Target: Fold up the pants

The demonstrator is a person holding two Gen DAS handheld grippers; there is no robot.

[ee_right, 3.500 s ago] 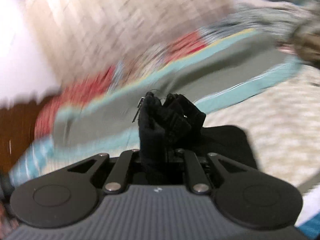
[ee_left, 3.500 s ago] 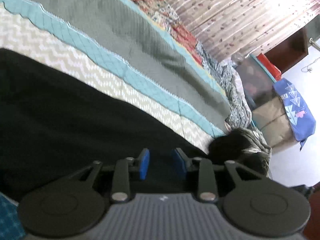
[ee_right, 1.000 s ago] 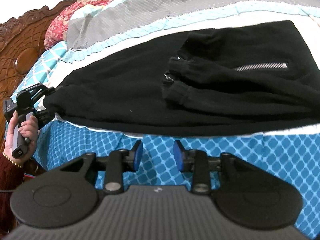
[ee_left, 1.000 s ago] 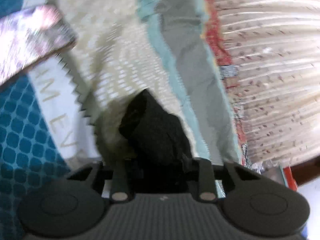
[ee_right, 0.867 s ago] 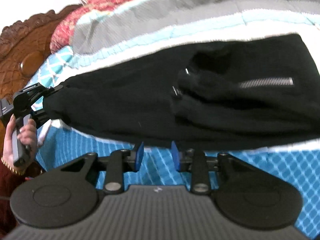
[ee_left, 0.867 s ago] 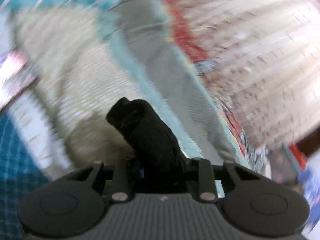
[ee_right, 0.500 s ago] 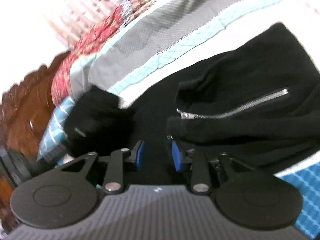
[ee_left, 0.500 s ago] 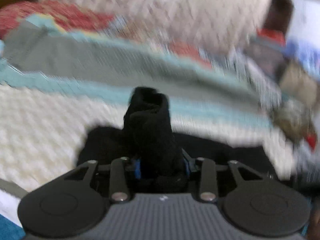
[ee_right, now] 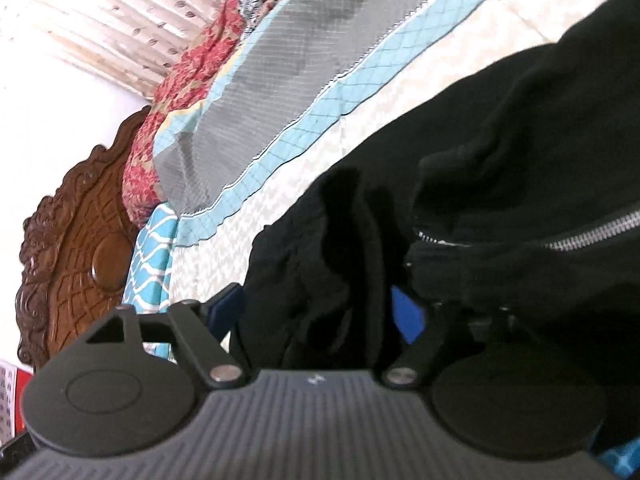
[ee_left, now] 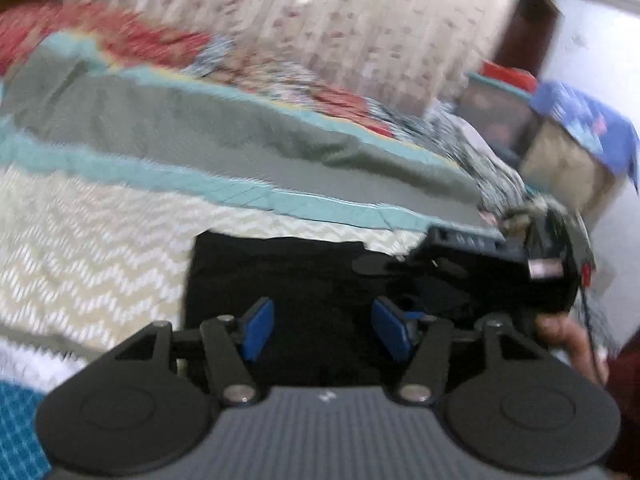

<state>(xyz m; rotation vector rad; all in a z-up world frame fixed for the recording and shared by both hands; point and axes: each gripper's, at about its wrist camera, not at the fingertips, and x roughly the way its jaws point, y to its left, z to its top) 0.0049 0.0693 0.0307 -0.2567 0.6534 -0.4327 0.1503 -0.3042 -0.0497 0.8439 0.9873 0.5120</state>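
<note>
The black pants (ee_left: 304,280) are laid folded on the bed (ee_left: 92,236), near its front edge. The left gripper (ee_left: 322,334) is opening above the cloth, with nothing pinched. The right gripper (ee_right: 320,320) is opening (2 blue pads spread) with a bunched fold between them, apparently not gripped.

Black pants (ee_right: 520,140) lie on a bedspread (ee_left: 100,248) with cream chevrons, teal and grey bands; blue pads (ee_left: 260,328).
</note>
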